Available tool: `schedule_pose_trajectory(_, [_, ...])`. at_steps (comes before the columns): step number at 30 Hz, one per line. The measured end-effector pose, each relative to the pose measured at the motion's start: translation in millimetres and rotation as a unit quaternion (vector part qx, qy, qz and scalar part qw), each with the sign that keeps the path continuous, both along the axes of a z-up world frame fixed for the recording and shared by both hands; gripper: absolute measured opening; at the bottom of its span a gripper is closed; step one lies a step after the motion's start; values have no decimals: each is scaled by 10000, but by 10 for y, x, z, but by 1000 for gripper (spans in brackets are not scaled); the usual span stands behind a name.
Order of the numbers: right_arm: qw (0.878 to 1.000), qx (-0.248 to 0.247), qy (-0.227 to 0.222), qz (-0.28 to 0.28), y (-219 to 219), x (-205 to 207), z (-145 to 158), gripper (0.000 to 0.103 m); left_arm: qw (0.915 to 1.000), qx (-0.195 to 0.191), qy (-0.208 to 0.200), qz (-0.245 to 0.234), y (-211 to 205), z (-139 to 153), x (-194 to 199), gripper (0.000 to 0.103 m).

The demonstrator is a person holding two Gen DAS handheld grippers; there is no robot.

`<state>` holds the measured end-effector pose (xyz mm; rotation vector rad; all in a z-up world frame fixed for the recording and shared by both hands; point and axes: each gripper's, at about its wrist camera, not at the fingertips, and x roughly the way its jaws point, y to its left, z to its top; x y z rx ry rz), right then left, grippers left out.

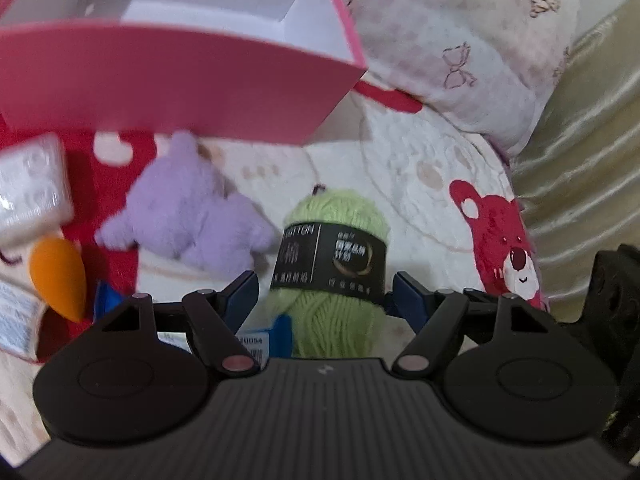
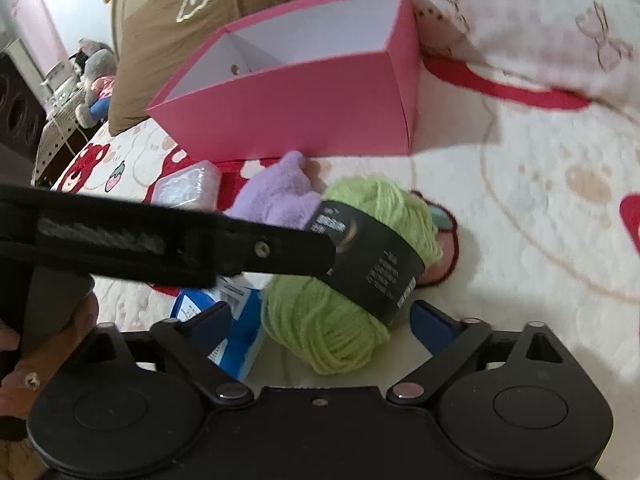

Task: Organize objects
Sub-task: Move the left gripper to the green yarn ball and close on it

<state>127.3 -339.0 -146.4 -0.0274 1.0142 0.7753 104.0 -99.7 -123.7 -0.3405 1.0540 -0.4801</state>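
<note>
A green yarn skein (image 1: 332,216) with a black label lies on the bear-print blanket (image 1: 420,168), in front of an open pink box (image 1: 160,80) with white inside. My left gripper (image 1: 326,292) straddles the skein at its label. Its right pad is at the label's edge and a thin gap shows at the left pad. In the right wrist view the yarn skein (image 2: 332,320) also lies between the jaws of my right gripper (image 2: 324,320), with space on both sides. One black finger of the left gripper (image 2: 280,252) reaches the label there.
A purple plush (image 1: 188,208), an orange teardrop sponge (image 1: 60,276) and a clear plastic case (image 1: 32,184) lie left of the yarn. A blue carton (image 2: 240,312) sits under my right gripper's left finger. Pillows (image 1: 460,40) stand behind. A hand (image 2: 24,360) shows at the left edge.
</note>
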Motion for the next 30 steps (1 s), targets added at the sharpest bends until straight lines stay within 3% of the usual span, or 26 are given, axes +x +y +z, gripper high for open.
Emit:
schedule_pose_trajectory(5, [9996, 165, 163, -174, -64, 49, -108, 93, 9991, 401, -148, 57, -79, -63, -19, 73])
schedule_pose_trajectory(10, [9997, 187, 33, -163, -54, 63, -140, 88, 9999, 170, 6, 15, -114, -146, 34, 70])
schedule_pose_trajectory(12, [9995, 195, -29, -259, -53, 72, -150, 82, 9999, 28, 143, 61, -121, -161, 51, 55])
schedule_pose_trajectory(14, [9993, 155, -151, -304, -43, 58, -152, 73, 9989, -235, 376, 160, -92, -186, 67, 54])
schedule_pose_trajectory(15, [9991, 118, -234, -328, -40, 41, -150, 71, 9990, -186, 369, 155, -106, -185, 63, 53])
schedule_pose_trajectory(21, [9984, -3, -480, -300, -13, -1, -154, 66, 9995, 6, 231, 214, -201, -189, -2, 53])
schedule_pose_trajectory(30, [9930, -195, -1166, -53, 33, -164, 61, 62, 9988, 279, -371, -135, -295, 111, -176, 54])
